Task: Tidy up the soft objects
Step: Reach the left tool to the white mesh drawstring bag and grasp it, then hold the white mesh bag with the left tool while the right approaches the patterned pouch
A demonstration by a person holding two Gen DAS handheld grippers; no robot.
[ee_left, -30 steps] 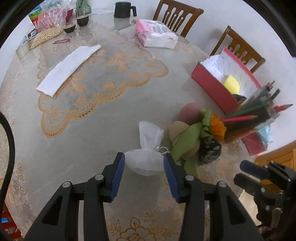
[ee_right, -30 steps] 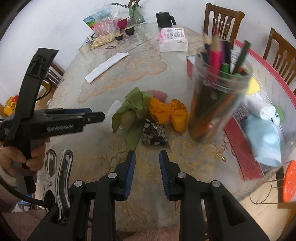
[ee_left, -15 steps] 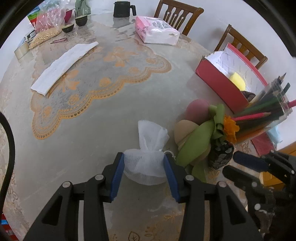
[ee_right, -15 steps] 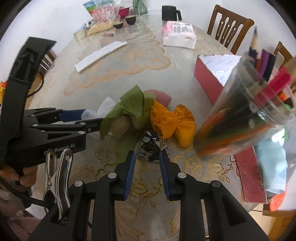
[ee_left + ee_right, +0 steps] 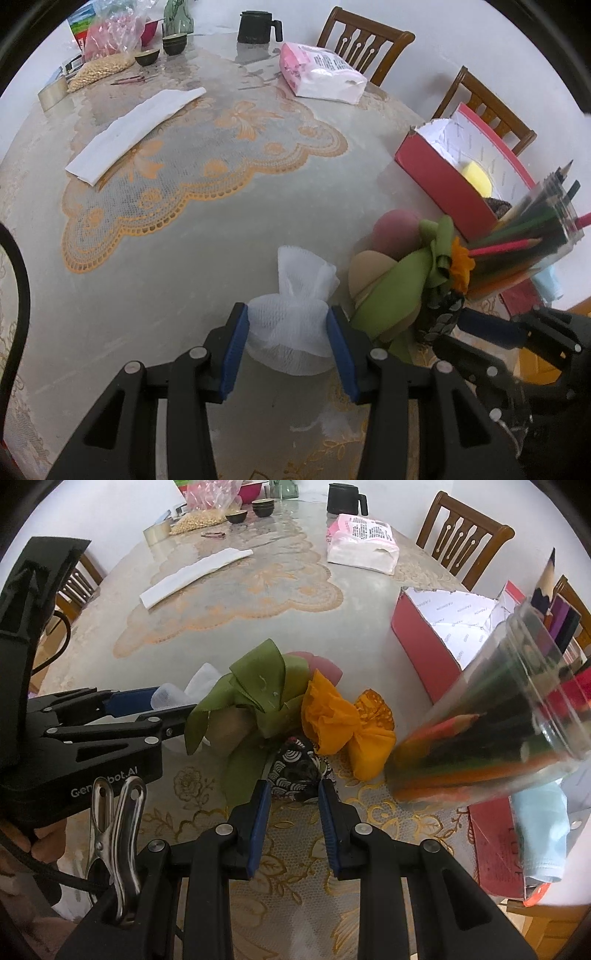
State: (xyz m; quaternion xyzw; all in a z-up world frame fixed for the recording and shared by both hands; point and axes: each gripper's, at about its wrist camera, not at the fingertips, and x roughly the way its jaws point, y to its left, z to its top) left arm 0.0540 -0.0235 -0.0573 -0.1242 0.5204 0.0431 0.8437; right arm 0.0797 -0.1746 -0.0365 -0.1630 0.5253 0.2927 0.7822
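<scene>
Between the left gripper (image 5: 288, 334)'s pressing jaws, a white mesh pouch (image 5: 291, 325), puffy, neck cinched.

Your right hand-held gripper (image 5: 291, 794) hangs over the lace-covered surface (image 5: 258, 635), blue pads either side of a black patterned fabric pouch (image 5: 297, 766); just beyond lie an olive-green ribbon bow (image 5: 255, 698) and orange cloth bundles (image 5: 347, 727); your left hand-held gripper (image 5: 147, 709) reaches in sideways.

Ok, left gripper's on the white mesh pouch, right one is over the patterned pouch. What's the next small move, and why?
Probably lift the left gripper with the white mesh pouch toward the red box: its pads already press the pouch's sides, and the box stands open. The right gripper only straddles the black patterned pouch.
</scene>
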